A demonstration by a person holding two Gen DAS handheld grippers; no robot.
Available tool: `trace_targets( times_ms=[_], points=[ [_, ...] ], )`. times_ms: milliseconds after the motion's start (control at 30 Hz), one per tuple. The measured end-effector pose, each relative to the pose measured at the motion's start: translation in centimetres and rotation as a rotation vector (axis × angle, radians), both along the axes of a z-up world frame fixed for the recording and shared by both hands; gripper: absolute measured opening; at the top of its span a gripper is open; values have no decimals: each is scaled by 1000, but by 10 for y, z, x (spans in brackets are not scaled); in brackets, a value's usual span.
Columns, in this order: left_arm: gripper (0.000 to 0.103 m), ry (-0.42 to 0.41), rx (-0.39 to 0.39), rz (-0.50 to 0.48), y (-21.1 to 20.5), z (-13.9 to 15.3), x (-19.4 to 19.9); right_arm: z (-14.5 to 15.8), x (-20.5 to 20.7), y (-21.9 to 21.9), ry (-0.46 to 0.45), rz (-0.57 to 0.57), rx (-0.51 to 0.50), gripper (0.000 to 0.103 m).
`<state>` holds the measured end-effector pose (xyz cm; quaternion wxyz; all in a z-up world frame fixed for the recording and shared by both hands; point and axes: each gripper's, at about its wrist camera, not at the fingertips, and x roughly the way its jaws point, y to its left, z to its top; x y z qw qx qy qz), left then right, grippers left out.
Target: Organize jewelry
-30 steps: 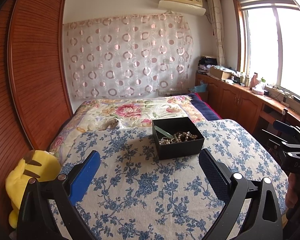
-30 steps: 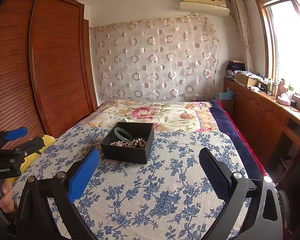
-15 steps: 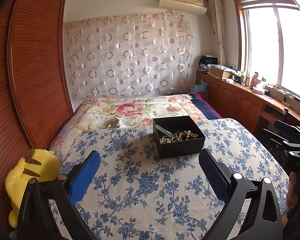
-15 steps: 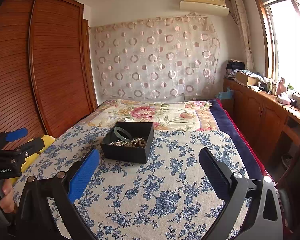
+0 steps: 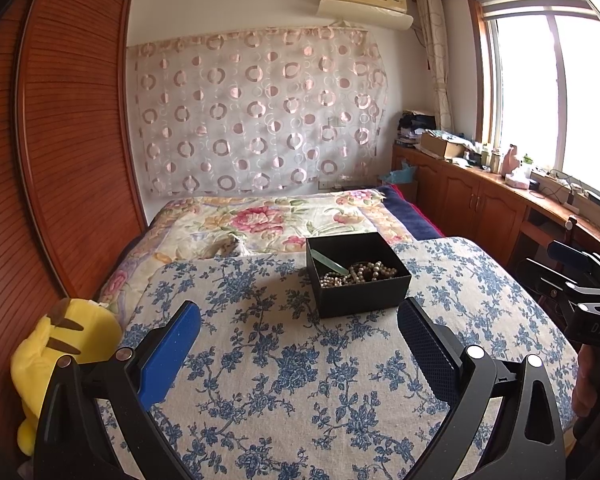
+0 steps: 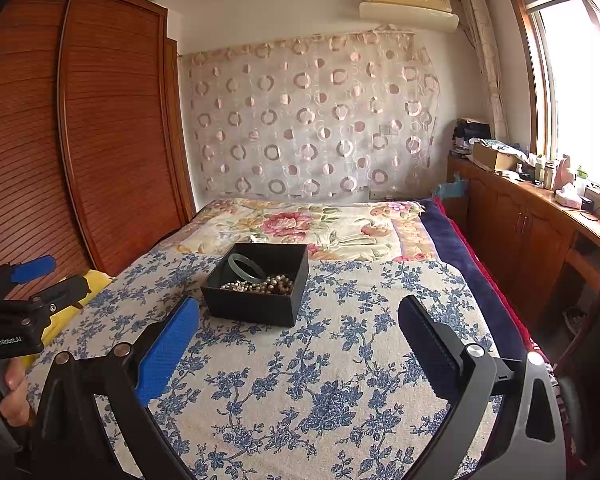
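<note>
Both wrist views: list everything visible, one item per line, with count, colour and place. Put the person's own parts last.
Box: one, black, open, on the blue-flowered cover.
Bangle: one, pale green, inside the box, leaning on its far-left side.
Pearl strand: one heap, whitish, in the box.
Bed cover: one, cream with blue flowers, near end of the bed.
Quilt: one, pink floral, far end.
Plush toy: one, yellow, left of the bed.
Wardrobe: brown, left wall.
Air conditioner: one, cream, high on the wall.
Left gripper: open, empty.
Right gripper: open, empty.
</note>
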<state>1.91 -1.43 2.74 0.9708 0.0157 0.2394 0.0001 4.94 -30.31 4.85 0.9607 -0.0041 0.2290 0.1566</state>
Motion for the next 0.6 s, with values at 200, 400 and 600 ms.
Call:
trace_targets(
  times_ms=[200,400,600],
  points=[
    [95,0,-1,0,0,0,1,0,0,0,0,0,1,100],
    [95,0,-1,2,1,0,1,1,-1,1,1,0,1,100],
    [95,-1,-1,-2,1,0,2,1,-1,1,0,-1,2,100]
  ],
)
